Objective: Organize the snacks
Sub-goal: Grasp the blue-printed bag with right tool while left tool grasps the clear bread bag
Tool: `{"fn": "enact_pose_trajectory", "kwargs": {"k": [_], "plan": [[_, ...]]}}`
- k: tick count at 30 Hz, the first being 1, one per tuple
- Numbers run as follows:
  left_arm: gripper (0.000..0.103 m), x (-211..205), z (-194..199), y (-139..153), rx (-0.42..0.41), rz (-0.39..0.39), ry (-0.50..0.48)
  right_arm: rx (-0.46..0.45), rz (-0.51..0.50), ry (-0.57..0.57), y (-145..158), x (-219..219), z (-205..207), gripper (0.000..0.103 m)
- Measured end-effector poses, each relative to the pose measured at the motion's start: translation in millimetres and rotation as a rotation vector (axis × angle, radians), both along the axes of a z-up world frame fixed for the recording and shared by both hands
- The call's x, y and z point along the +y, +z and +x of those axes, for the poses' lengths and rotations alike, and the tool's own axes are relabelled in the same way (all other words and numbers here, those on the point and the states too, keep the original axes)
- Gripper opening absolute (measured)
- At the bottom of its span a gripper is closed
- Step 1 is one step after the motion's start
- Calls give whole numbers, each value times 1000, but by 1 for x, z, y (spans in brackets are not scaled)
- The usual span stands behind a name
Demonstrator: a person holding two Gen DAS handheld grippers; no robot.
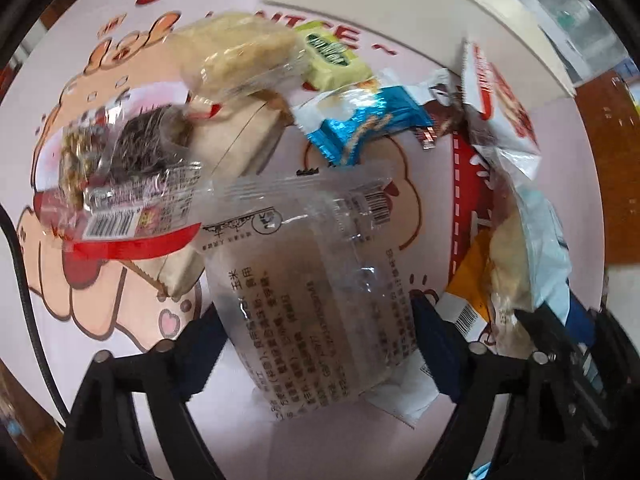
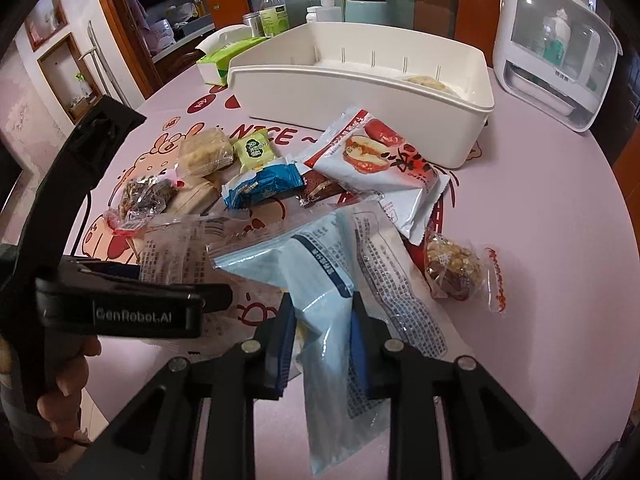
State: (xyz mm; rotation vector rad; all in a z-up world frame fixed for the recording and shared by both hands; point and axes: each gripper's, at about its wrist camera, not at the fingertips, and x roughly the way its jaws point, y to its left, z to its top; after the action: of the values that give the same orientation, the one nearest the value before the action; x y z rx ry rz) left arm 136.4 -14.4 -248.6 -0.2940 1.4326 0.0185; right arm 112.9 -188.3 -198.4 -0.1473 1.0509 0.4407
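Several snack packets lie in a heap on the pink printed table. My left gripper stands around a clear packet with a pale cake; its pads touch both sides of it. It also shows from the side in the right wrist view. My right gripper is shut on a light blue packet and holds its middle. A white rectangular bin stands at the back with one snack inside. A blue packet, a green packet and a red date packet lie between.
A nut ball in clear wrap lies to the right. A tissue box, bottles and a white appliance stand at the table's back edge. The table's right edge drops to the floor.
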Motion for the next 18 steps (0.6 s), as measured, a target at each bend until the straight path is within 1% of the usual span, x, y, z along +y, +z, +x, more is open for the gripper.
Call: {"fn": "enact_pose_trajectory", "kwargs": {"k": [3, 7, 9, 14, 18], "plan": [[70, -8, -4, 8, -2, 19, -52, 5, 13, -1, 4, -2, 0, 23], [68, -14, -16, 25, -14, 16, -120, 13, 37, -4, 13, -6, 1, 21], [67, -15, -20, 38, -49, 33, -149, 18, 50, -7, 19, -8, 1, 21], [67, -19, -28, 86, -171, 105, -201, 7, 92, 0, 39, -12, -4, 19], [67, -1, -20, 124, -254, 123, -213, -24, 125, 5, 63, -13, -7, 19]]}}
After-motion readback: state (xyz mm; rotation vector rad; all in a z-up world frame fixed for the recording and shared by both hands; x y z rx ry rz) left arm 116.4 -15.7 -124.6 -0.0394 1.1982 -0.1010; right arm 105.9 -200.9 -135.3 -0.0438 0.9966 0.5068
